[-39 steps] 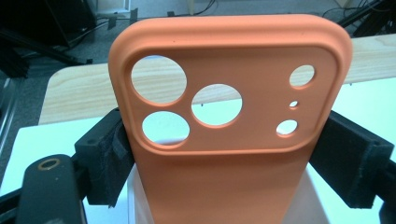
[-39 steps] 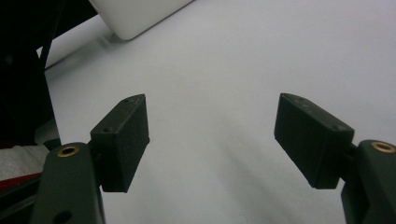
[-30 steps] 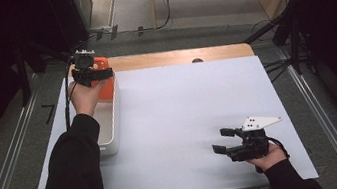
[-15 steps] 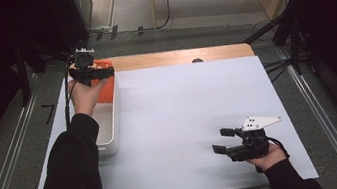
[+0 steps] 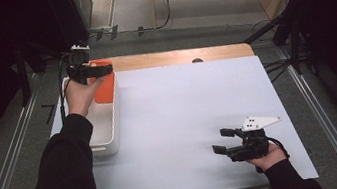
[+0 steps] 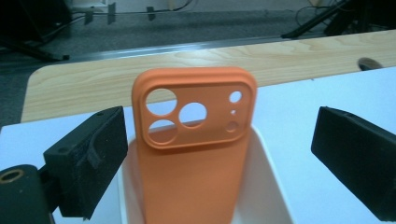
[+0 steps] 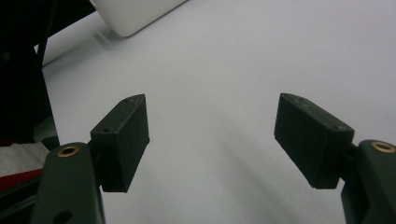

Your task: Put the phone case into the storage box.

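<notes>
The left claw [image 5: 102, 70] is spread wide and holds nothing, and it hangs over the far end of a white bin [image 5: 109, 118] at the left side of the counter [image 5: 183, 107]. An orange phone case [image 6: 194, 154] stands in the bin just in front of that claw, between its two jaws but not touching them, with its round camera holes at the top. The right claw [image 5: 224, 142] is also spread wide and empty, low over the bare white counter, well apart from the bin.
</notes>
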`<state>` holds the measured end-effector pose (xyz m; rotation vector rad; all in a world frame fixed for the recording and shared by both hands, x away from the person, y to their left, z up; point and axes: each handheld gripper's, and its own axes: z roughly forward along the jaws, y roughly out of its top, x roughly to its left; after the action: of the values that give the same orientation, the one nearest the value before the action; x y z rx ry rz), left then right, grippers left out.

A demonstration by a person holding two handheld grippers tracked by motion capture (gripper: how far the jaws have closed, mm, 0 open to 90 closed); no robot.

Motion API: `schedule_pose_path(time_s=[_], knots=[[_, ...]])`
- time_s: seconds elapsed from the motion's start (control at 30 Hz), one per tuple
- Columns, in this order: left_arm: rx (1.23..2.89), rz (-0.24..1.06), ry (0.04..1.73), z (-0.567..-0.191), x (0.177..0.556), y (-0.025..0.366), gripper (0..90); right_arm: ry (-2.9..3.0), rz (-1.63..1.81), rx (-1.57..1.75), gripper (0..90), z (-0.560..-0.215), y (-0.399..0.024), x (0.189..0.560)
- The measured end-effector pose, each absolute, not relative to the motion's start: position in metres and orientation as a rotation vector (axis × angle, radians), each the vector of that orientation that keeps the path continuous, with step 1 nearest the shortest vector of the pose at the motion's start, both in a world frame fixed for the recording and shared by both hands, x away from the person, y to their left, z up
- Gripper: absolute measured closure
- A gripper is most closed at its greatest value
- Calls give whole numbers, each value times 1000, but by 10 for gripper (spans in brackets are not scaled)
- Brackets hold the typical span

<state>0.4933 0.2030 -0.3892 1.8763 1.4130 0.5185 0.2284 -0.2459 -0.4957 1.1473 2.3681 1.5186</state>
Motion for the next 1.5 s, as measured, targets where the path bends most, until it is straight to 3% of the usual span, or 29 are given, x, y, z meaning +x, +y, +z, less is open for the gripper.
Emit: schedule_pose_path(time_s=[0.7,1.5], knots=[[1930,242,1220,-368,471,200,34,2374,1512,1155,249,-496,-246,227],[2067,105,994,-358,439,192,57,2377,1514,1164,246,-496,-246,226]])
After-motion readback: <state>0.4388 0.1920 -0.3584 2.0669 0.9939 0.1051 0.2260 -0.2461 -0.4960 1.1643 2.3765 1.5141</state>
